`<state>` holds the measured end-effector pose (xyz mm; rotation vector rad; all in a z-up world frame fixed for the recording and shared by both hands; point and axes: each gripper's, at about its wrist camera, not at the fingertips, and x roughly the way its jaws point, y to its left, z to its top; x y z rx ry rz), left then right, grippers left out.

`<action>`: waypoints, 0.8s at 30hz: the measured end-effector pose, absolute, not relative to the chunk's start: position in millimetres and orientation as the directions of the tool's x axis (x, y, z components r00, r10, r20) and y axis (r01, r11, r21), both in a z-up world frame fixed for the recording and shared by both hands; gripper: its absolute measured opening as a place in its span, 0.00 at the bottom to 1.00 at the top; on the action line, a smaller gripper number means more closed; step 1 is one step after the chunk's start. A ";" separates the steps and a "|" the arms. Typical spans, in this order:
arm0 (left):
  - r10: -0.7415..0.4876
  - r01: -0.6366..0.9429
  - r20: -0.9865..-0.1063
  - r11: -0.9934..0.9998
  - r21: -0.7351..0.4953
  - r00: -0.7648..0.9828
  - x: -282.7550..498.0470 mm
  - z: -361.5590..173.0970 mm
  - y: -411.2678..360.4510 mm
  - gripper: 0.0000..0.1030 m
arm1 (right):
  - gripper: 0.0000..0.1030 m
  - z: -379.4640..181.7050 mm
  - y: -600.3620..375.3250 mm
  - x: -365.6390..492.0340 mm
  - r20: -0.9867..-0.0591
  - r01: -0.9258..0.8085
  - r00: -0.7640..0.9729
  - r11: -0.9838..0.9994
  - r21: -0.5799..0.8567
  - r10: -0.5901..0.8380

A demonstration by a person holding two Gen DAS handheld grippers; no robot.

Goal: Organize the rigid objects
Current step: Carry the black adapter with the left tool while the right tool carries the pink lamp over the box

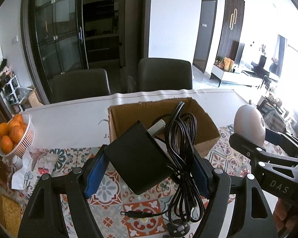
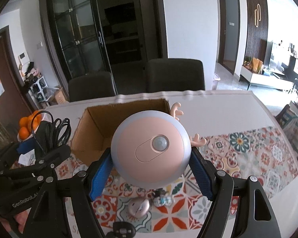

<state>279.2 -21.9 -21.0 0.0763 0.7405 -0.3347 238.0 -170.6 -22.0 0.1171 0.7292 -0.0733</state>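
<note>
Adapter (image 1: 138, 158) is sitting pinched between the blue pads (image 1: 93, 173) of the left gripper (image 1: 147, 173), held clear above the table; its cable (image 1: 181, 148) is bundled and dangling alongside, plug end (image 1: 137, 214) hanging low. Night light (image 2: 151, 148) — round, pink face, small antlers (image 2: 197, 139) sticking out the right side — is being gripped at its sides by the right gripper (image 2: 151, 172), also up off the table. Both are hovering just in front of the box (image 1: 206, 144), which is open at the top, with what looks like a small grey item and some cord already inside.

Step in hand, by my read: carry phase, both loads picked, drop-off not yet done. Next move is calling for bringing each gripper over the box opening, lowering and spreading the jaws — likely one at a time, since the two grippers are sitting close together and the opening is not wide. The loose cable could be snagging on the box rim or trailing outside.

Around: fruit basket (image 1: 26, 136) with oranges at far left, crumpled paper (image 1: 21, 174) near it, a small pinkish gadget (image 2: 138, 205) and a dark one (image 2: 123, 229) lying on the patterned cloth (image 2: 248, 158) below the night light. Two chairs (image 1: 164, 73) are standing behind the table — out of the way.
</note>
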 end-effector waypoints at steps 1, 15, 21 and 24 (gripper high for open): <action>-0.271 0.324 -0.673 0.945 -0.049 0.688 282.2 -19.7 -22.2 0.74 | 0.73 -20.4 -170.1 239.9 -0.666 0.104 0.746 0.991 0.080 -0.025; -0.250 0.329 -0.705 0.944 -0.025 0.664 328.7 -13.9 -30.7 0.74 | 0.73 -13.3 -170.9 290.4 -0.702 0.075 0.712 0.994 0.077 0.000; -0.240 0.325 -0.724 0.945 -0.023 0.647 348.1 -20.1 -35.3 0.74 | 0.73 -17.8 -174.0 312.6 -0.731 0.060 0.683 0.995 0.077 0.016; -0.240 0.327 -0.741 0.945 -0.029 0.627 359.1 -24.8 -38.1 0.74 | 0.73 -21.3 -175.0 322.3 -0.747 0.050 0.664 0.996 0.079 0.026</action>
